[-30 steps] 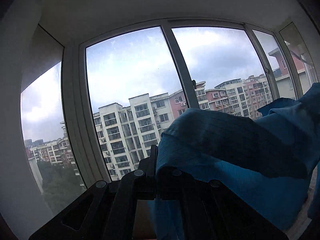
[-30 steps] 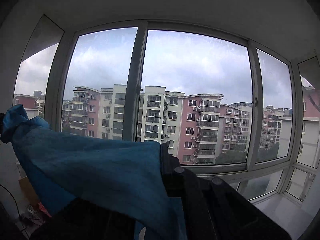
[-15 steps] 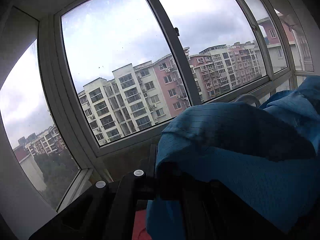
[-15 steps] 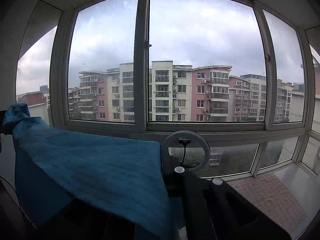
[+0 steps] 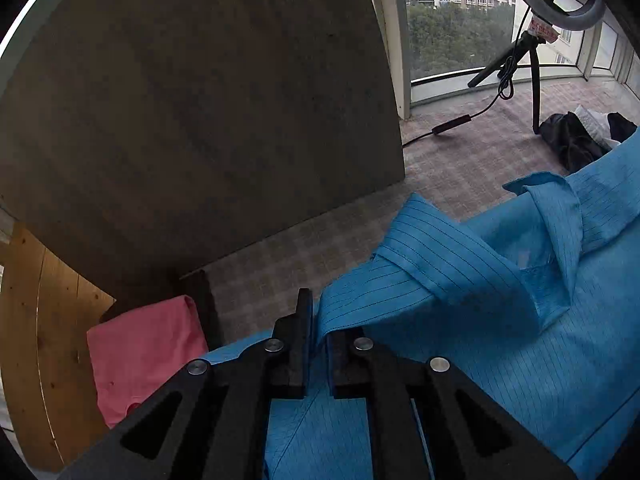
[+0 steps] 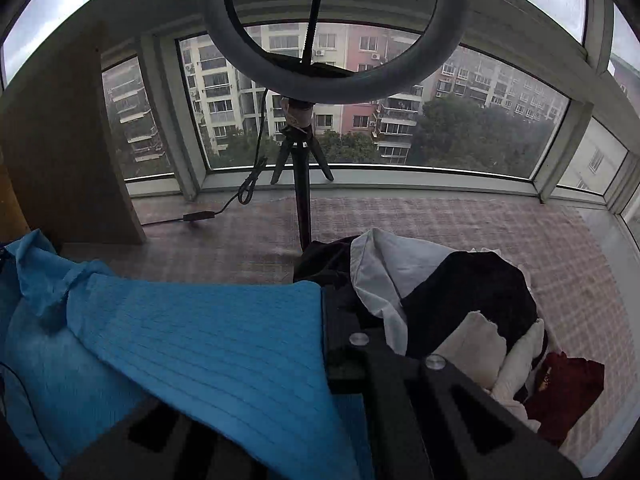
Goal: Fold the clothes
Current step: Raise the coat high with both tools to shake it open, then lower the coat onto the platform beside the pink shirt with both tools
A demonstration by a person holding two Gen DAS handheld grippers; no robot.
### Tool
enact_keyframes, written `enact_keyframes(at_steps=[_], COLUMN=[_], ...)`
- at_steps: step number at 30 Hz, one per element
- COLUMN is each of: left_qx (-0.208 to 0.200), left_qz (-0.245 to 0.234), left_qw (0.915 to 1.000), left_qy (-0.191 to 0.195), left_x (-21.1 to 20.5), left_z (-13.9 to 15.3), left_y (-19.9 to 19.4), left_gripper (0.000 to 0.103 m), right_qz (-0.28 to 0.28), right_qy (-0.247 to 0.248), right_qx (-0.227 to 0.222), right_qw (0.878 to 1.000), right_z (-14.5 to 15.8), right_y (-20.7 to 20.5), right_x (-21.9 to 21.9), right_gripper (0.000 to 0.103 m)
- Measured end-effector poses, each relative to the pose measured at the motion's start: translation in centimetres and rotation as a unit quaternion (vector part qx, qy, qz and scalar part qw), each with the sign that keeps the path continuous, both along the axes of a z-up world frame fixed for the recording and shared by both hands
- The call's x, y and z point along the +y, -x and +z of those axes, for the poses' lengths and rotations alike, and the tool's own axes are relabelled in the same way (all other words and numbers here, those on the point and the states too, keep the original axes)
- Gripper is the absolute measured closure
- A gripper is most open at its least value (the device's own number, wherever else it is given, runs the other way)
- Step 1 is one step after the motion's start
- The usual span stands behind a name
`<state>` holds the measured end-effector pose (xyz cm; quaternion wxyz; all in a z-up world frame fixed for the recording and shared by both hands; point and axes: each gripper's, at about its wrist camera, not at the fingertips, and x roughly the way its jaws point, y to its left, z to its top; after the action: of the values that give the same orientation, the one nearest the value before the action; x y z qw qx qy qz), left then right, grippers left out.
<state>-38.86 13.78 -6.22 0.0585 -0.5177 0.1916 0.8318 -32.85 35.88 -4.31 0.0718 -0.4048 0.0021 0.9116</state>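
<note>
A blue pinstriped collared shirt [image 5: 500, 320] hangs stretched between my two grippers above a checked rug. My left gripper [image 5: 318, 328] is shut on one edge of the blue shirt, with cloth pinched between its black fingers. My right gripper [image 6: 320, 312] is shut on the other edge; the shirt [image 6: 192, 344] drapes over its left finger and hides it. The shirt's collar [image 5: 560, 216] shows to the right in the left wrist view.
A pile of black, white and dark red clothes [image 6: 460, 304] lies on the rug [image 6: 440, 216]. A ring light on a tripod [image 6: 304, 120] stands by the windows, its cable on the floor. A pink garment [image 5: 144, 356] lies on a wooden surface [image 5: 44, 320] beside a dark panel [image 5: 200, 112].
Both grippers have tipped downward with the shirt: the views swung from sky and buildings to the rug, the clothes pile and the pink garment. Both stay shut on the shirt.
</note>
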Motion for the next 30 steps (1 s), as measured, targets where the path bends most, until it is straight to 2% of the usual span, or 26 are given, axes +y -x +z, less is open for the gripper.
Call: enact_keyframes(at_steps=[2,6,9,12,14,17,18,19,22,26,30], left_qx=[-0.013,-0.023,-0.028,-0.021,-0.011,0.001,0.005,0.001,0.0,0.029,0.087], left_qz=[0.003,0.009,0.019,0.014,0.001,-0.038,-0.051,-0.055,-0.035,0.006,0.042], left_qw=[0.9997,0.9979,0.9978,0.9985,0.998,0.9974,0.9969,0.9973,0.999,0.9993,0.9931], left_qy=[0.02,0.059,0.057,0.048,0.062,0.061,0.06,0.048,0.026,-0.024,-0.067], left_x=[-1.4,-5.2,-7.2,-7.3,-6.2,-4.1,-3.4,-3.0,-2.9,-5.3,-9.1], left_z=[-2.4,-4.4,-5.3,-5.6,-5.9,-6.7,-7.0,-7.5,-8.6,-5.6,0.1], left_y=[-1.0,-2.5,-2.5,-2.0,-1.2,0.0,0.4,0.8,1.2,0.3,0.4], left_gripper=[0.09,0.089,0.089,0.089,0.088,0.087,0.091,0.102,0.103,0.103,0.103], right_qz=[0.0,0.001,0.002,0.007,0.011,0.017,0.019,0.021,0.026,0.034,0.053], right_qy=[-0.003,-0.008,-0.011,-0.017,-0.021,-0.017,-0.015,-0.014,-0.004,0.01,0.006], right_qx=[-0.022,-0.067,-0.101,-0.109,-0.112,-0.109,-0.107,-0.106,-0.093,-0.062,-0.009], right_qw=[1.0,0.998,0.995,0.994,0.993,0.994,0.994,0.994,0.995,0.997,0.999], right_z=[-2.7,-8.1,-12.2,-12.8,-12.8,-12.6,-12.5,-12.4,-11.4,-9.0,-4.5], right_y=[1.4,4.1,6.1,6.8,7.0,7.0,6.9,6.9,6.4,5.3,4.3], right_x=[0.5,1.6,2.4,2.4,2.2,2.0,2.0,1.9,1.9,1.7,0.7], right_gripper=[0.102,0.102,0.102,0.102,0.102,0.102,0.102,0.102,0.102,0.102,0.102])
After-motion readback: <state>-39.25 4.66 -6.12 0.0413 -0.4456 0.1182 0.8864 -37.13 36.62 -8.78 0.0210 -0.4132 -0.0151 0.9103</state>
